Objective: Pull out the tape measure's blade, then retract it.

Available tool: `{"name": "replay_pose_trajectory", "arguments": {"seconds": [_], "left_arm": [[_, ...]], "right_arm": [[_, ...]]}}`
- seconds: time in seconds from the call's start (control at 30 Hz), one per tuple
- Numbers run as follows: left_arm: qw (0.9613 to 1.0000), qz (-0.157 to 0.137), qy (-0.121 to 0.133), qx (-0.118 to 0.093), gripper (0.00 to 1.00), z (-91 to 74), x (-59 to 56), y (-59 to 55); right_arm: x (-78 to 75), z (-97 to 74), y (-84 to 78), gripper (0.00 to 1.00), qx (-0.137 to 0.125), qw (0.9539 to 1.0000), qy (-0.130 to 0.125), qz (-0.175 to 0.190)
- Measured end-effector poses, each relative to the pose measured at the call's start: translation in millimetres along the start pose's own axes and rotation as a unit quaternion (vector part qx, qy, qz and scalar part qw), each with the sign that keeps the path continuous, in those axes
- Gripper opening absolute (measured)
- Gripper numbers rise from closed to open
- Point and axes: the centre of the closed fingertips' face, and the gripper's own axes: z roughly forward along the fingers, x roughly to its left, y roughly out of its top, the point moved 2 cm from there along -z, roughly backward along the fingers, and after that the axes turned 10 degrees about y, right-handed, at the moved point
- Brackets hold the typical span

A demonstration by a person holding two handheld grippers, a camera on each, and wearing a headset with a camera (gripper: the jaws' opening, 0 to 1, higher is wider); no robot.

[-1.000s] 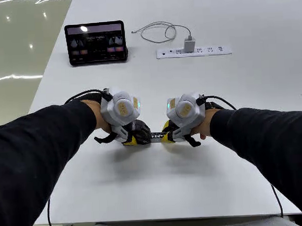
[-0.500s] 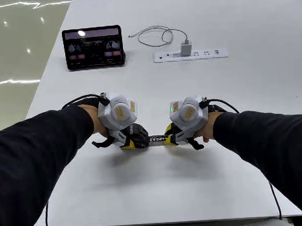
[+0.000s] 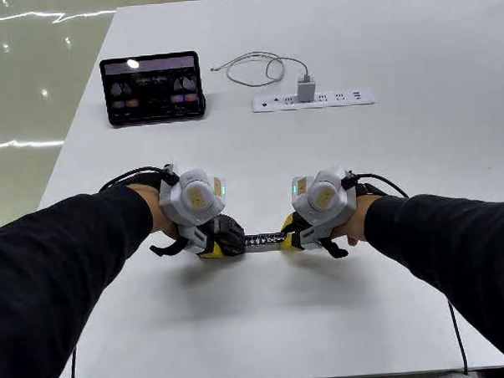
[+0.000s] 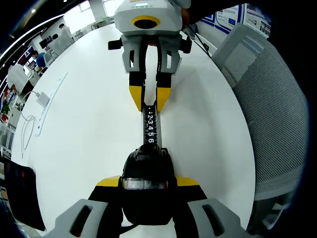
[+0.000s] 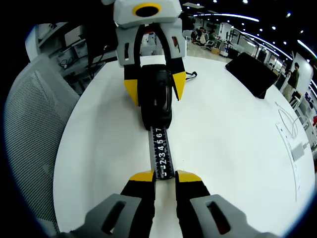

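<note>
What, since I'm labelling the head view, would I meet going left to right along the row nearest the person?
left claw → tape measure case → blade → right claw

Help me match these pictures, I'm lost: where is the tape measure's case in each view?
Head view: case low centre, left of the blade.
Left gripper view: case bottom centre, between that view's own jaws.
Right gripper view: case upper centre.
Shared landmark: the numbered blade.
</note>
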Motion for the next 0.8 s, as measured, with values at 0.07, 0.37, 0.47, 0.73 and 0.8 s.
{"name": "replay_pose_trajectory", "arguments": {"seconds": [0.07, 0.37, 0.47, 0.73, 0.8], "left_arm": [[1.0, 0.001, 0.0, 0.0, 0.35, -0.2, -0.1, 0.0], [1.0, -0.002, 0.002, -0.002, 0.35, 0.0, 0.0, 0.2], [1.0, -0.003, 0.001, -0.002, 0.35, 0.2, -0.1, 0.4], [1.0, -0.003, 0.002, -0.003, 0.35, 0.2, 0.0, 0.4], [1.0, -0.004, 0.002, -0.003, 0.35, 0.1, -0.1, 0.6]], "right_arm": [[0.6, -1.2, -1.3, 0.11, 0.002, 1.0, 0.001, -0.001], [-0.7, -9.5, -12.2, 0.1, 0.009, 1.0, 0.002, 0.0], [-1.4, -13.1, -17.6, 0.1, 0.011, 0.9999, 0.001, 0.002], [-1.1, -16.5, -23.8, 0.1, 0.015, 0.9999, 0.0, 0.003], [-1.2, -17.5, -25.0, 0.1, 0.016, 0.9999, -0.001, 0.002]]}}
